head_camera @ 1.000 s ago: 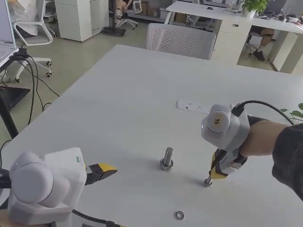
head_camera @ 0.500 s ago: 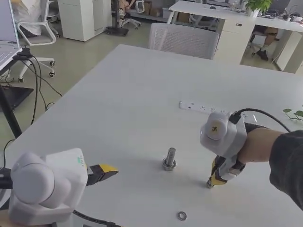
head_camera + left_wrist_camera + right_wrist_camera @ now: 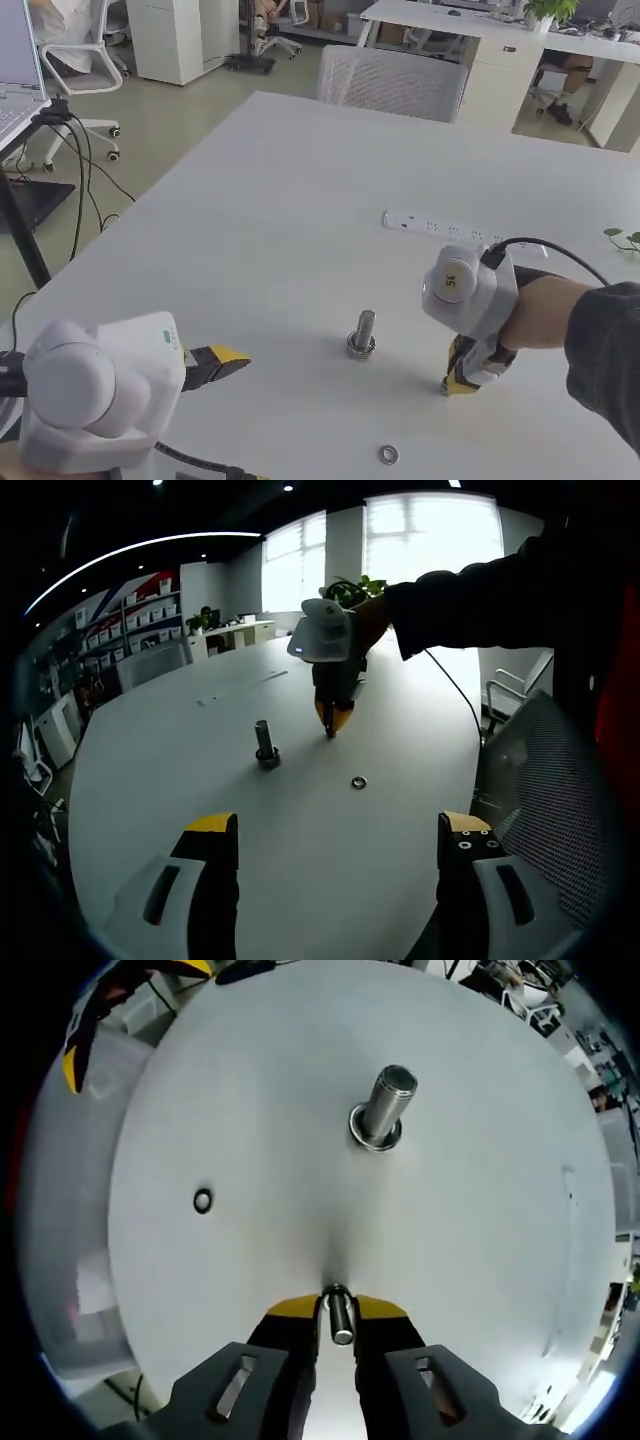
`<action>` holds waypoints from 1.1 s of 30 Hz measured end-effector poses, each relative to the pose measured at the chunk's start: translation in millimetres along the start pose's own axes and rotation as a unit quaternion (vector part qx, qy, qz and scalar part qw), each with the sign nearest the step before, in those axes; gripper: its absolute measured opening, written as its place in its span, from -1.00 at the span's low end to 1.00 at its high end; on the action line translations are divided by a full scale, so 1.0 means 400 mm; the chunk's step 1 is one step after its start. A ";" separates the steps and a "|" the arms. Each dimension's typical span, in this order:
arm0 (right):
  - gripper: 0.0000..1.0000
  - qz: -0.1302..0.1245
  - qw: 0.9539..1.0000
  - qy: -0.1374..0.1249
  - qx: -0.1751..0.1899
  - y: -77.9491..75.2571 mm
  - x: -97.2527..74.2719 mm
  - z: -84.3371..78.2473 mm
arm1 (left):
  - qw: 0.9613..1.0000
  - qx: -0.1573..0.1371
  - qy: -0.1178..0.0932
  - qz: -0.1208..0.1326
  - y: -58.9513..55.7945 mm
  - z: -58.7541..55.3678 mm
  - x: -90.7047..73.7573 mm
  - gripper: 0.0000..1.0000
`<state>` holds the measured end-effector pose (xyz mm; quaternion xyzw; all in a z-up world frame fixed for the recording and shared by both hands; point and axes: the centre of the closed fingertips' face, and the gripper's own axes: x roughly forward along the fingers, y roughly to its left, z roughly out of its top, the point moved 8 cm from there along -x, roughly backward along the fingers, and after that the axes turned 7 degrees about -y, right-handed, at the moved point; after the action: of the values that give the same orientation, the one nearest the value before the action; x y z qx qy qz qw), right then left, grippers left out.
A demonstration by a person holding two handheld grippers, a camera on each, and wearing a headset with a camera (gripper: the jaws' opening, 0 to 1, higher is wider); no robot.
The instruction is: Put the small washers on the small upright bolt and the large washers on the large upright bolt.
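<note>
Right tongs [image 3: 340, 1307] newly lowered, pinching small silver upright bolt [image 3: 342, 1330]; left tongs [image 3: 338, 830] wide; small silver washer [image 3: 388, 455] at 6 o'clock still loose.

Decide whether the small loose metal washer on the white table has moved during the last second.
No. The small loose metal washer keeps its spot relative to the large upright steel bolt; only the camera shifted.

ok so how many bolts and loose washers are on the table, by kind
bolts: 2, the large upright bolt and the small bolt between the jaws of the right gripper
loose washers: 1
total: 3
</note>
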<state>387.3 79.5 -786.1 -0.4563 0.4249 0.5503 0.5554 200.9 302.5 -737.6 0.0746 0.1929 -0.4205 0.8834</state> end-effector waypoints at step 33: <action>-0.55 -0.015 1.000 0.002 0.017 -0.020 -0.008 -0.023 | 1.000 0.000 0.000 0.000 0.005 0.002 0.002 0.62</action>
<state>395.6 70.2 -784.5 -0.4542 0.4284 0.5337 0.5703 203.3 303.0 -737.1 0.0745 0.1930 -0.4203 0.8835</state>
